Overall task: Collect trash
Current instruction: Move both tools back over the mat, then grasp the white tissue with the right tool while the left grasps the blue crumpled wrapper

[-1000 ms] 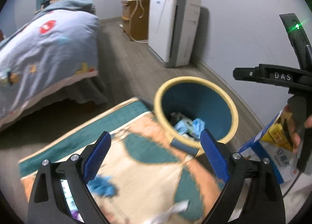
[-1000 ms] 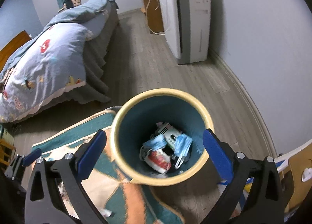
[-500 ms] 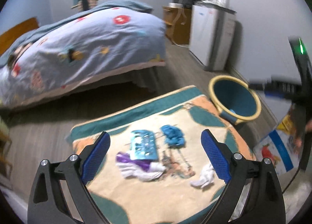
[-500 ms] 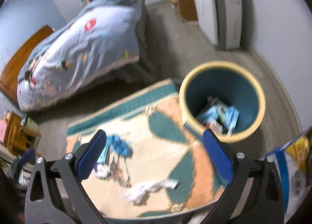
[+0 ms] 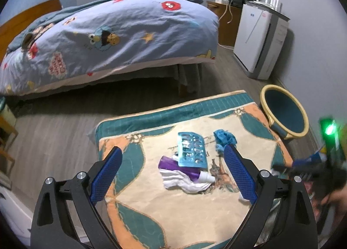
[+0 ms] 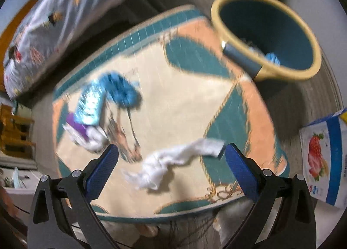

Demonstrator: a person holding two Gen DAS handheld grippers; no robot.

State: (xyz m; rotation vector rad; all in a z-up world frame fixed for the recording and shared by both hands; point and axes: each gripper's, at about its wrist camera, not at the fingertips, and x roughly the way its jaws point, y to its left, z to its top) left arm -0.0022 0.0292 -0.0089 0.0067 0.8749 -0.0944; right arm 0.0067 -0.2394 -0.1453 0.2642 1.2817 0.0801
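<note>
Both tools are held spread and empty above a patterned rug point(image 5: 216, 216): the left tool point(image 5: 173, 171) and the right tool point(image 6: 171, 171). On the rug are seen a blue blister pack point(image 5: 192, 149) lying across a purple wrapper point(image 5: 171, 165), a white tissue point(image 5: 184, 181), a crumpled blue cloth point(image 5: 224, 137) just beside the pack, and a white crumpled tissue point(image 6: 171, 164) nearer the right tool. A yellow-rimmed bin point(image 6: 266, 34) stands at the rug's far right corner, with blue trash inside.

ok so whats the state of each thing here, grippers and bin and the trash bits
left gripper: open, empty, above the rug
right gripper: open, empty
bin: upright beside the rug, some trash inside
white tissue: crumpled on the rug
blister pack: lying flat, overlapping the purple wrapper
purple wrapper: on the rug, partly covered
blue wad: bunched up on the rug
</note>
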